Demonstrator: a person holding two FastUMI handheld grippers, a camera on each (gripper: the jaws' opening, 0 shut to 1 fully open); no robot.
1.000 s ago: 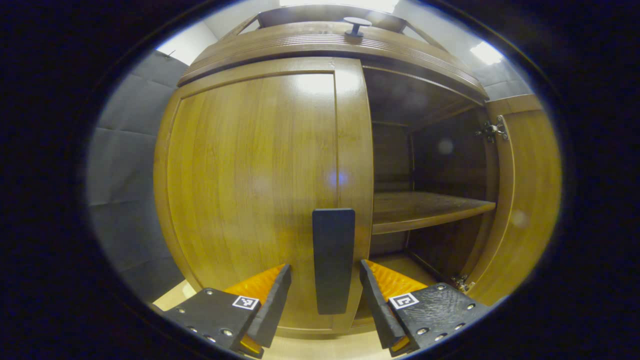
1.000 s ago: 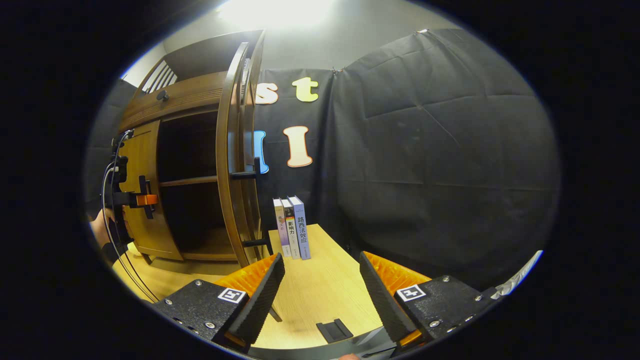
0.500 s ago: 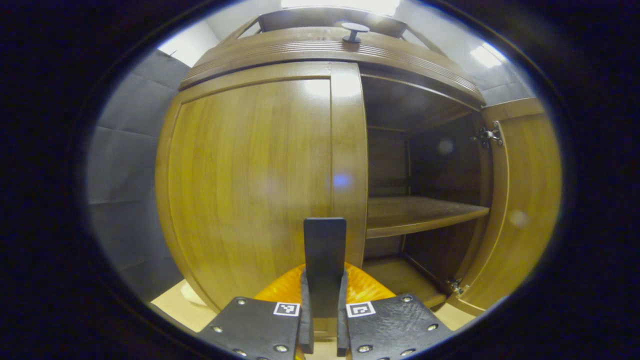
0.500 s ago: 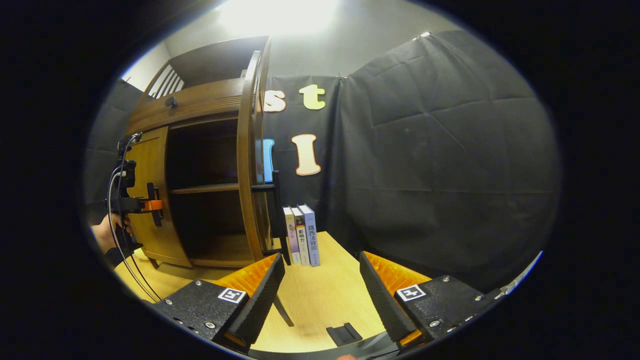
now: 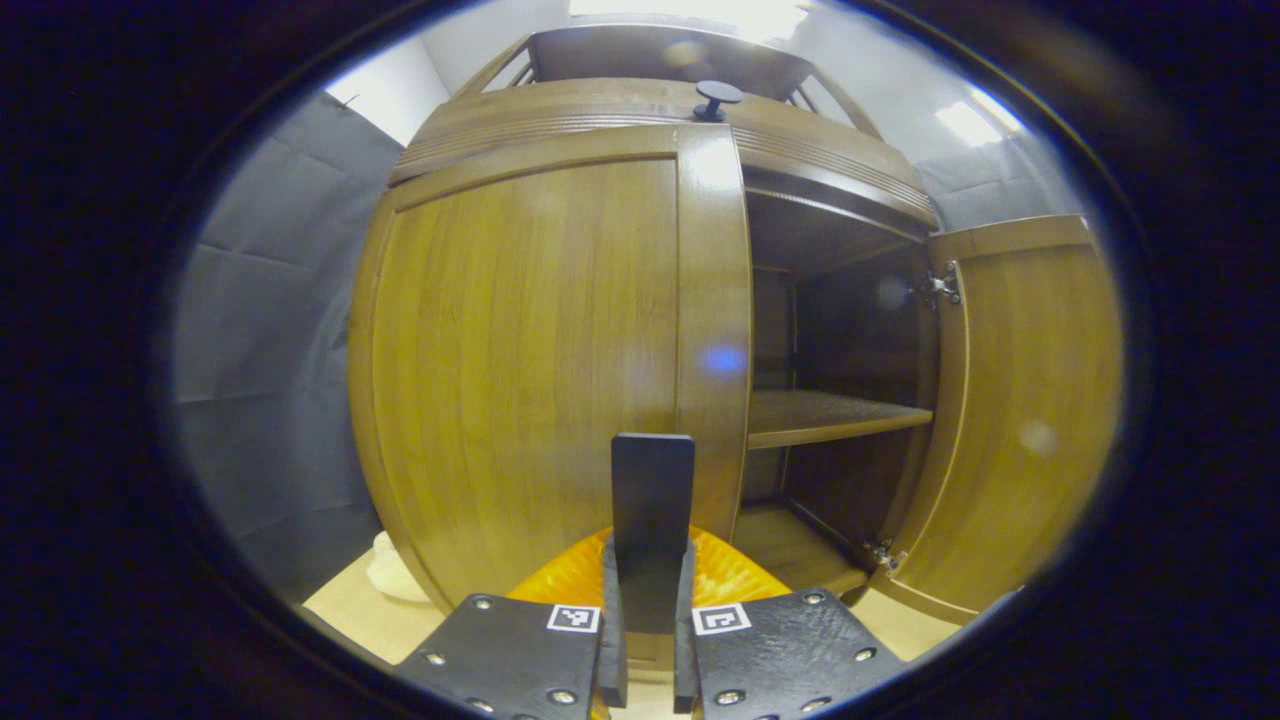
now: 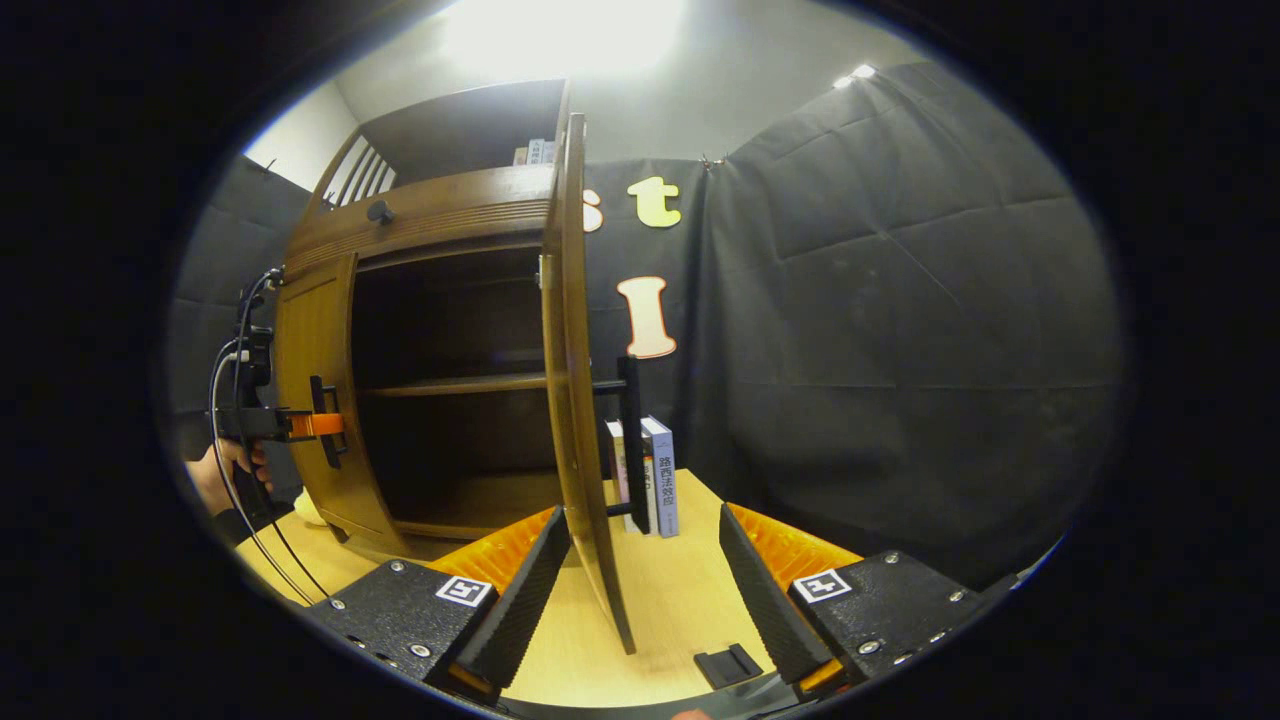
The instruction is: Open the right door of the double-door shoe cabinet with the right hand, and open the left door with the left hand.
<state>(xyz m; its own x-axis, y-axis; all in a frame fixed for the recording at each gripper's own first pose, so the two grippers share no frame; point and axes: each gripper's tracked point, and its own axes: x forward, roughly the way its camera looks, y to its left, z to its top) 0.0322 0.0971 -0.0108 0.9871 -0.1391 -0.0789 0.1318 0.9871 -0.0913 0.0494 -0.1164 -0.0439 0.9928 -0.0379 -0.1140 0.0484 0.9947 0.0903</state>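
Left door's handle (image 5: 652, 500): lower end hidden between left gripper (image 5: 648, 640) fingers.

Shoe cabinet (image 5: 530, 340): glossy varnished wood, smooth. Door handle (image 5: 652, 500): matt black, probably plastic. Hinges (image 5: 935, 288): bright metal. Table (image 6: 670, 620): pale matt wood-grain. Books (image 6: 655, 475): paper spines.

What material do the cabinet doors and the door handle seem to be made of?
Doors: apparently wood or wood veneer, with brown grain lines and a glossy varnish that reflects the lights. Handle: a matte black bar, perhaps plastic or painted metal; the pictures cannot settle which.
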